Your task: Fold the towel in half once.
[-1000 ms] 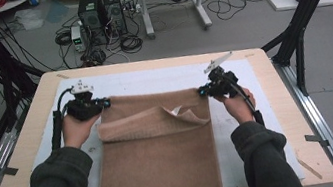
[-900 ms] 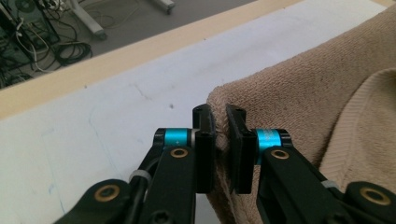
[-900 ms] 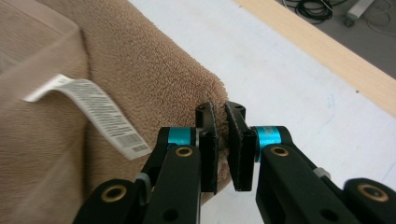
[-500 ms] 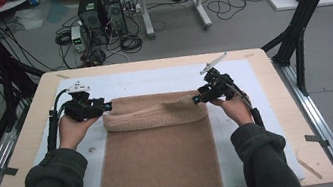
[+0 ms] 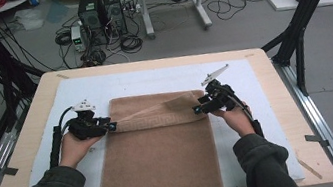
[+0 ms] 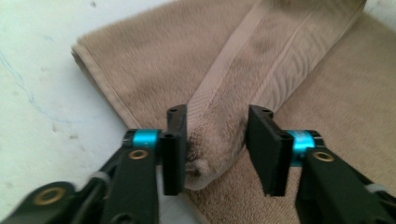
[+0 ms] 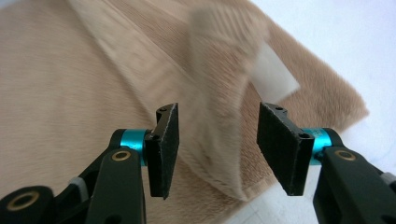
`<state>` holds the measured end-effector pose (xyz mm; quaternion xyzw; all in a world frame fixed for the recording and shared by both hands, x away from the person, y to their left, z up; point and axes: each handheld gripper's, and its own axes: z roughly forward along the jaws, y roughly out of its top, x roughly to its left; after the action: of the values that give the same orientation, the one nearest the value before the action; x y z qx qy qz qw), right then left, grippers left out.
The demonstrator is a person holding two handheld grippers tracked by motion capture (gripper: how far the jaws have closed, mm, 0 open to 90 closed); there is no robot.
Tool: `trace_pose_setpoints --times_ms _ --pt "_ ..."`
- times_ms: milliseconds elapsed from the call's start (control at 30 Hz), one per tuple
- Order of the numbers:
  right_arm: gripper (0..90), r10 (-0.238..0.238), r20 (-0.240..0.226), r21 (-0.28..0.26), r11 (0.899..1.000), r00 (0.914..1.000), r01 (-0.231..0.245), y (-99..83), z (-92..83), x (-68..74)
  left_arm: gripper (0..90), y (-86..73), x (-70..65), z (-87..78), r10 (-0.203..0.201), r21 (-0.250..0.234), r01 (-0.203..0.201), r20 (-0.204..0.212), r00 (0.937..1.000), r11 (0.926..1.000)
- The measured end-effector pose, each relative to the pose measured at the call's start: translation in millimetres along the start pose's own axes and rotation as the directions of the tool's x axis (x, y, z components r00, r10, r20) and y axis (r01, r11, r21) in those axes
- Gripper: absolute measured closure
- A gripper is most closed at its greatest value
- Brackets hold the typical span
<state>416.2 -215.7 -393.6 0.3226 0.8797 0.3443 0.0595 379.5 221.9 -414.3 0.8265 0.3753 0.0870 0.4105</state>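
Note:
A tan towel [image 5: 162, 144] lies on the white mat [image 5: 152, 83], its far end folded back over itself, its near end hanging over the table's front edge. My left gripper [image 5: 111, 127] sits at the fold's left end. In the left gripper view its jaws [image 6: 218, 112] stand apart around a towel corner [image 6: 205, 163]; they opened and have just closed a little, and only the left pad [image 6: 175, 140] touches cloth. My right gripper [image 5: 197, 110] is at the fold's right end. Its jaws [image 7: 219, 109] have just opened and stand clear of the corner [image 7: 224, 172] between them.
The wooden table [image 5: 32, 120] has metal rails along both sides. A white label [image 7: 275, 74] sticks out from the towel's edge. Computers and cables lie on the floor beyond the table. Black frame legs stand at the far left and right.
Both grippers came down and toward the person with the towel's far edge, laying it folded onto the towel. Both sets of jaws went from shut on the cloth to open.

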Motion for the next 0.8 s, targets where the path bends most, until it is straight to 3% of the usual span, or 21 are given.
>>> trace_pose_setpoints --times_ms 133,267,367,533,700,800 --pt "58.4 0.002 0.033 0.039 0.999 0.9995 -0.003 -4.3 17.4 -0.6 71.1 -3.4 -0.9 6.1 -0.004 0.02 0.004 0.005 1.0 0.9998" --pt "83.4 0.005 -0.016 0.05 0.999 0.9999 -0.004 -9.5 25.2 -0.8 78.9 -3.5 -4.7 5.7 0.018 0.028 -0.018 0.003 0.9998 0.9994" --pt "85.0 -0.039 -0.008 0.027 0.999 0.9992 0.04 -7.0 17.6 5.5 79.3 -1.6 -8.6 -1.0 0.032 -0.003 -0.032 -0.005 0.9995 0.9995" --pt "84.8 -0.074 -0.015 -0.028 0.997 0.9971 0.073 -6.1 -6.2 15.4 79.5 0.5 -21.8 -18.7 0.074 -0.056 -0.075 -0.016 0.9971 0.9957" --pt "82.7 -0.115 -0.038 -0.061 0.992 0.9927 0.112 -15.3 -27.2 32.6 79.4 -5.0 -40.3 -35.3 0.13 -0.06 -0.13 -0.006 0.9915 0.9896" --pt "77.2 -0.12 -0.077 -0.071 0.991 0.9898 0.114 -30.2 -33.0 43.0 76.0 -17.0 -51.4 -41.2 0.16 -0.046 -0.158 0.032 0.9866 0.9863"
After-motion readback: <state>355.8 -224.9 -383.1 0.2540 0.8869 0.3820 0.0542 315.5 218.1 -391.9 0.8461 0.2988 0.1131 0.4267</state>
